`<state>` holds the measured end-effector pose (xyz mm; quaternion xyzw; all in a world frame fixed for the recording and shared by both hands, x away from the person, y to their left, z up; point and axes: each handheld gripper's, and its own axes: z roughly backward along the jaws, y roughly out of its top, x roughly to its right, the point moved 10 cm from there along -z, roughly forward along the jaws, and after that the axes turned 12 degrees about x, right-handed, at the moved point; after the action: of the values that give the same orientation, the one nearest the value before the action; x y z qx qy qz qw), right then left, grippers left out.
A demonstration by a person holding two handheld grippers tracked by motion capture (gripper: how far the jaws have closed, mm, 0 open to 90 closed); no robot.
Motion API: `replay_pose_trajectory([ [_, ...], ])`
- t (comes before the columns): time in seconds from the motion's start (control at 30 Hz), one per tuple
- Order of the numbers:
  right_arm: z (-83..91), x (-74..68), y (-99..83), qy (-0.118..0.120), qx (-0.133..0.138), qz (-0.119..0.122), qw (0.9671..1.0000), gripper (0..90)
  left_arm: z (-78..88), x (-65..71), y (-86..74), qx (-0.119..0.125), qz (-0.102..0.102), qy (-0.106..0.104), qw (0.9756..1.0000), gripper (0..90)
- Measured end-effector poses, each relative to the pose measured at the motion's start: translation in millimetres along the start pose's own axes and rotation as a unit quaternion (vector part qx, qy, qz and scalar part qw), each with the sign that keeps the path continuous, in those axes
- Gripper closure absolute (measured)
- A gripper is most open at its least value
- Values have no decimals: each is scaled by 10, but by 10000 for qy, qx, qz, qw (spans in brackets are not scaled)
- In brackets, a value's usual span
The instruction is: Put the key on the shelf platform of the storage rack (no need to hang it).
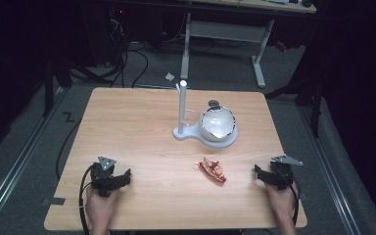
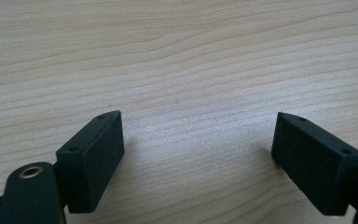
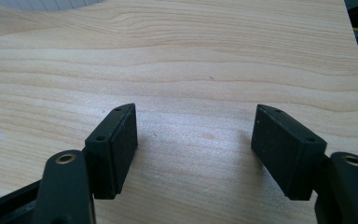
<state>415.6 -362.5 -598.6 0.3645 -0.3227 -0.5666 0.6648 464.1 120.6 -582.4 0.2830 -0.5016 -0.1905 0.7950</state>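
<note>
Light wooden table, grain running across, standing on grey floor. Toward the far right part: white stand with an upright post, its flat base carrying a white bowl. Nearer the front, right of centre: small red keychain charm lying flat, well apart from the stand. Resting at the front corners: left gripper and right gripper, both open-jawed over bare wood.

Matt pale wood table, matt black plastic gripper pads, glossy white bowl, shiny red keychain.
</note>
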Motion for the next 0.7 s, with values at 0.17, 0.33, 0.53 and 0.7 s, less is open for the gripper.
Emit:
replay_pose_trajectory([
  [0.17, 6, -4, -1, 24, 21, 9, 10000, 340, -3, 1, 2, 14, 0, -4, 10000, 171],
  [0.33, 23, -16, -4, 24, -3, 12, 10000, 366, -3, 0, 2, 15, 0, -2, 10000, 172],
  [0.53, 40, -36, -7, 81, -19, -5, 10000, 379, -1, 1, 1, 7, 18, 13, 10000, 171],
  [0.7, 95, -131, 33, 231, 82, -5, 9997, 387, -1, 1, 2, 7, 19, 13, 10000, 171],
])
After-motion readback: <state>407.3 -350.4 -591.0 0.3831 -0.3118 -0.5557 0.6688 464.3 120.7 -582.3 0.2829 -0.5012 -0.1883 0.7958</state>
